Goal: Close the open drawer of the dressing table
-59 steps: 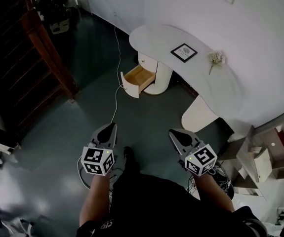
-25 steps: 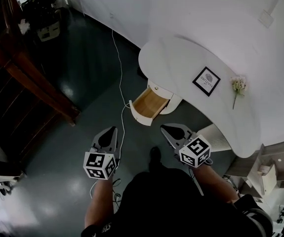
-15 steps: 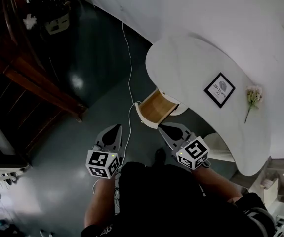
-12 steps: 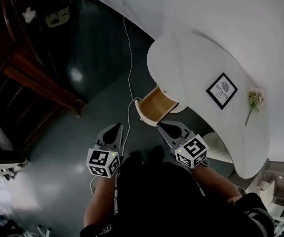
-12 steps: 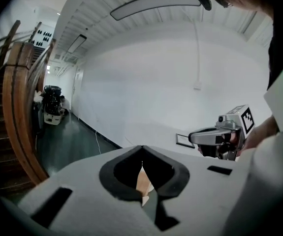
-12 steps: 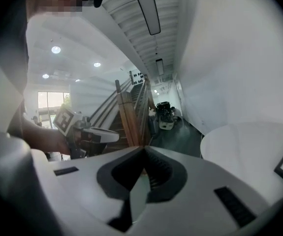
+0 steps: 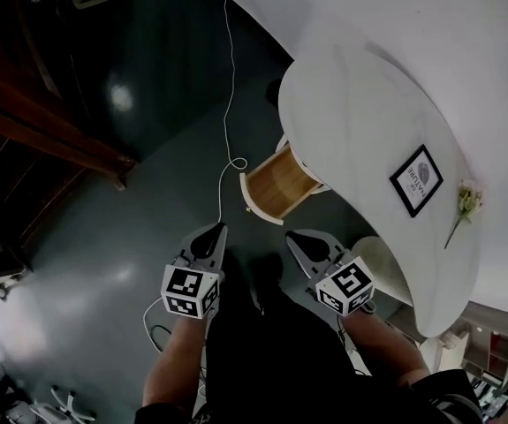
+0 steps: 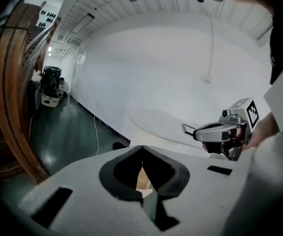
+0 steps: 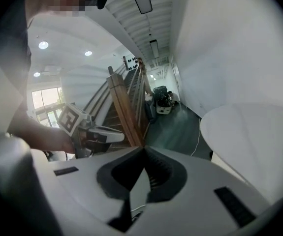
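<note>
The approach step is in hand: the left hand-held gripper and the right hand-held gripper are hovering, jaws pressed together and empty — near the open light-wood drawer that is sticking out under the white curved worktop. The next move is probably calling for a push on the drawer's front, inward.

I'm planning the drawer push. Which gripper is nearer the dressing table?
The right gripper, close beside the dressing table and its white base; the left gripper hangs over the floor, farther out.

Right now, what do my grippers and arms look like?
The left gripper and right gripper are light grey tapering wedges with black-lined jaws. Each carries a white cube with black square markers. The arms are bare below short dark sleeves.
</note>
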Demonstrator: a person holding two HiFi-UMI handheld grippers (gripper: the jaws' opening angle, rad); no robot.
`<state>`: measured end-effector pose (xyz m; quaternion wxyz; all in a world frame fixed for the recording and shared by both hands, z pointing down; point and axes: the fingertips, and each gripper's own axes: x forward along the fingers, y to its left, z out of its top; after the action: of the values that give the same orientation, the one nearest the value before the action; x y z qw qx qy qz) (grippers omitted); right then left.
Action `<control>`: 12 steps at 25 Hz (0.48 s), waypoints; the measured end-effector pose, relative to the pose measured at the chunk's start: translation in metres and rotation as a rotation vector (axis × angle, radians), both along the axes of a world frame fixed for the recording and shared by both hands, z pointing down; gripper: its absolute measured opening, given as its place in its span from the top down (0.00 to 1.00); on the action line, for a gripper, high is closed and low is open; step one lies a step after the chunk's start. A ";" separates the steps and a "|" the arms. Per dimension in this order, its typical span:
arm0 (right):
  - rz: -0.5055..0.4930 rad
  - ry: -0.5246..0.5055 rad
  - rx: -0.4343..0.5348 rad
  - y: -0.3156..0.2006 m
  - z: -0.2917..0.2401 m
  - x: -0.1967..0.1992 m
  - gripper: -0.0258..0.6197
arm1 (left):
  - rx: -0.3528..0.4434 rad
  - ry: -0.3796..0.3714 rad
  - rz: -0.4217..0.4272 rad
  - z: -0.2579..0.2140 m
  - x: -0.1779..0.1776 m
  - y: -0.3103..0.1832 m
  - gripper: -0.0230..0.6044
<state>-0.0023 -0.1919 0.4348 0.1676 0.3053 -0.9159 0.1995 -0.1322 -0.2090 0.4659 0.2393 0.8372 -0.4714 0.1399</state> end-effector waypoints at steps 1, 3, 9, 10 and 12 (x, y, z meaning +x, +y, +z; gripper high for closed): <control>0.000 0.003 -0.015 -0.001 0.010 -0.001 0.95 | -0.008 0.000 0.000 0.011 0.000 -0.004 0.95; -0.008 0.013 -0.039 -0.004 0.032 -0.003 0.95 | -0.023 -0.001 0.003 0.034 0.001 -0.011 0.95; -0.006 0.019 -0.090 -0.015 0.101 -0.008 0.95 | -0.071 -0.009 0.050 0.104 0.011 -0.019 0.95; 0.000 0.013 -0.098 -0.017 0.111 -0.009 0.95 | -0.084 -0.009 0.055 0.118 0.012 -0.019 0.95; 0.009 0.003 -0.112 -0.020 0.134 -0.012 0.95 | -0.107 -0.008 0.059 0.146 0.013 -0.019 0.95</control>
<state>-0.0144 -0.2118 0.5687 0.1849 0.3000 -0.9016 0.2508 -0.1195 -0.2277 0.6119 0.2775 0.8361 -0.4395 0.1753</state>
